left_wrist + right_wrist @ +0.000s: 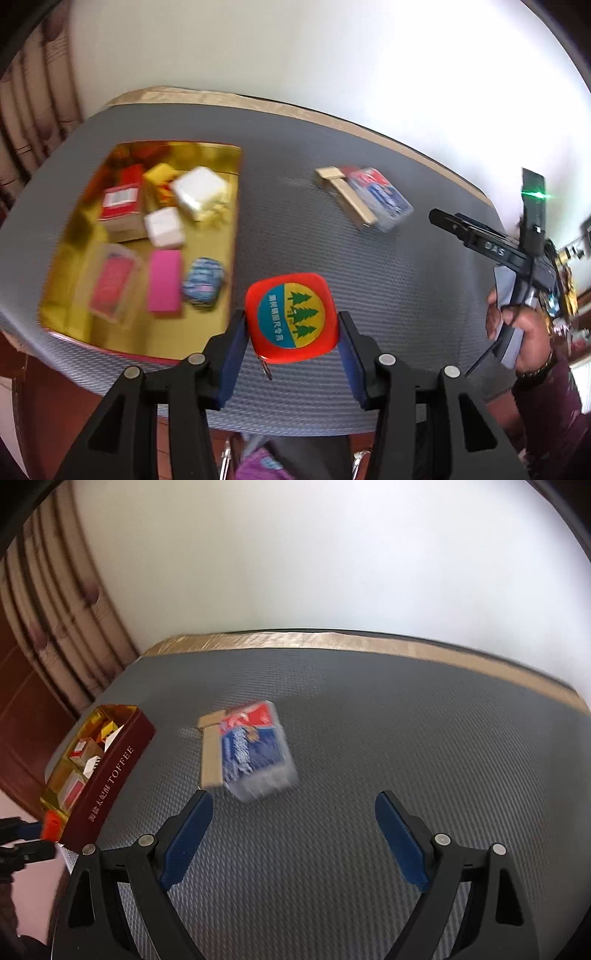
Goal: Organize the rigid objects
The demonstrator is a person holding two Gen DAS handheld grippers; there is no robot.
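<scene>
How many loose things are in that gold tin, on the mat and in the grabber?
In the gold tin: 7 small boxes and packs
On the grey mat: 2, a wooden piece and a clear card box
In the left gripper: 1 red tape measure
Total: 10

A grey textured mat [332, 849] covers the tabletop, and a tan strip of table edge [332, 637] shows along its far side. Behind it rises a plain white wall [314, 554]. To the left hangs a pale curtain [48, 602] in vertical folds with faint dark marks. Below the near edge of the mat, something purple [255, 469] shows, too blurred to identify.
</scene>
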